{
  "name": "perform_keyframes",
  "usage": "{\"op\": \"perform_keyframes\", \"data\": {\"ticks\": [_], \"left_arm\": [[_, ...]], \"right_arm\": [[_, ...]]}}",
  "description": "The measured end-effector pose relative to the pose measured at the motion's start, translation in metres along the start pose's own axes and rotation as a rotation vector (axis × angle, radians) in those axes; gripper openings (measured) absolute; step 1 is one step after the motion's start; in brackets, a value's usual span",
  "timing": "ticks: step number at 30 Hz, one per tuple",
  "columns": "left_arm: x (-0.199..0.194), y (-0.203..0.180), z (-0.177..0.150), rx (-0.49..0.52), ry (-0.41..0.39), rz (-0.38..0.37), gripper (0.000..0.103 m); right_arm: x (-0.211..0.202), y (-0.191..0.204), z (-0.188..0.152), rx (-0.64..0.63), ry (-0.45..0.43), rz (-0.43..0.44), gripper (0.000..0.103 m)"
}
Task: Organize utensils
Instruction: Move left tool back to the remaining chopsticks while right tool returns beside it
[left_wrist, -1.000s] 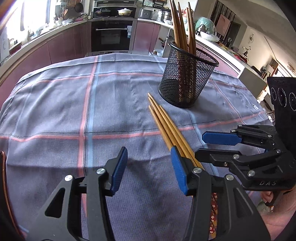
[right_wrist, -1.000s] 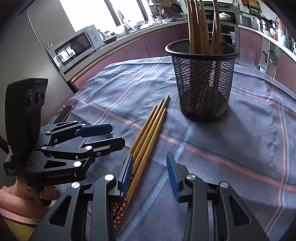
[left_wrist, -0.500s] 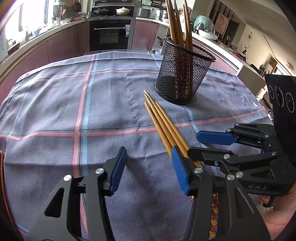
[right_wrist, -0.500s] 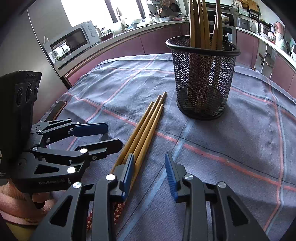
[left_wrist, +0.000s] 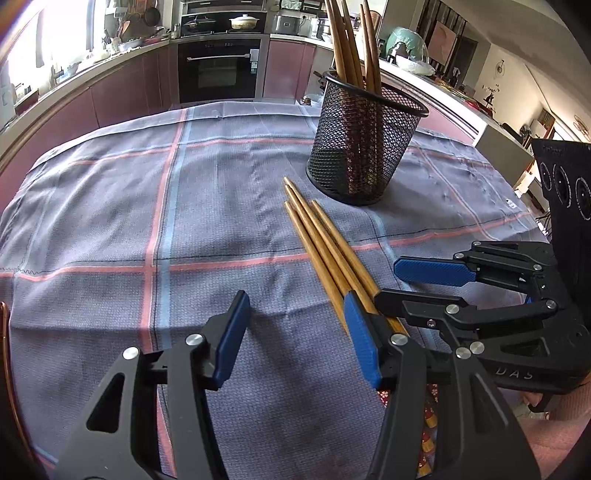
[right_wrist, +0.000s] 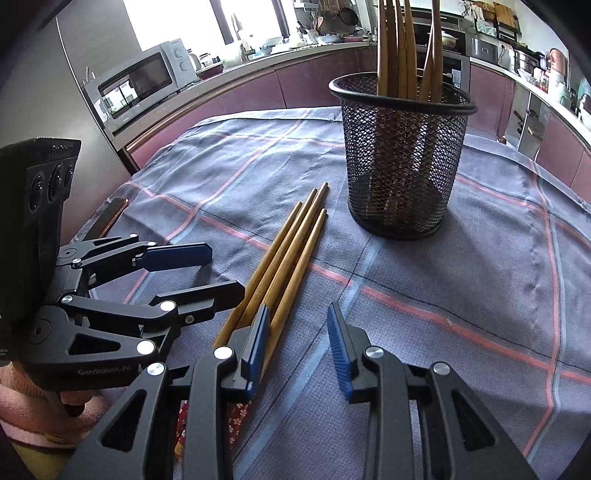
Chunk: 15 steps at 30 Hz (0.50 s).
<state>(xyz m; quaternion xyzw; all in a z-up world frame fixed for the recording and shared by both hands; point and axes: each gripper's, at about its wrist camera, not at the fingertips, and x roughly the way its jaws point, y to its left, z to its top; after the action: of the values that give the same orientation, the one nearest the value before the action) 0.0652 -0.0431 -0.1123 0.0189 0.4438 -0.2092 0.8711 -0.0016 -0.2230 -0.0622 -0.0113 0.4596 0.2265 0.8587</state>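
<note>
On tablecloth (left_wrist: 110, 206) | chopsticks (left_wrist: 325, 243): four, tan, tapered, bundled | both grippers' fingers released, empty

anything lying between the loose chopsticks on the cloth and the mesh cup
Nothing visible. Only bare tablecloth lies between the tips of the loose chopsticks and the mesh cup, which already holds several chopsticks upright.

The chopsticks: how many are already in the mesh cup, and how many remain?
Done: several chopsticks stand in the black mesh cup. In hand: nothing; left gripper and right gripper are open, holding nothing. Left: four chopsticks lying on the tablecloth.
</note>
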Motion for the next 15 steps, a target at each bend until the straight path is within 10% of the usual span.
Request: {"op": "perform_keyframes", "data": {"ticks": [15], "left_arm": [[0.0002,-0.0017,-0.0001,0.007,-0.001,0.009,0.052]], "right_arm": [[-0.0004,-0.0013,0.0003,-0.014,0.001,-0.012,0.03]]}}
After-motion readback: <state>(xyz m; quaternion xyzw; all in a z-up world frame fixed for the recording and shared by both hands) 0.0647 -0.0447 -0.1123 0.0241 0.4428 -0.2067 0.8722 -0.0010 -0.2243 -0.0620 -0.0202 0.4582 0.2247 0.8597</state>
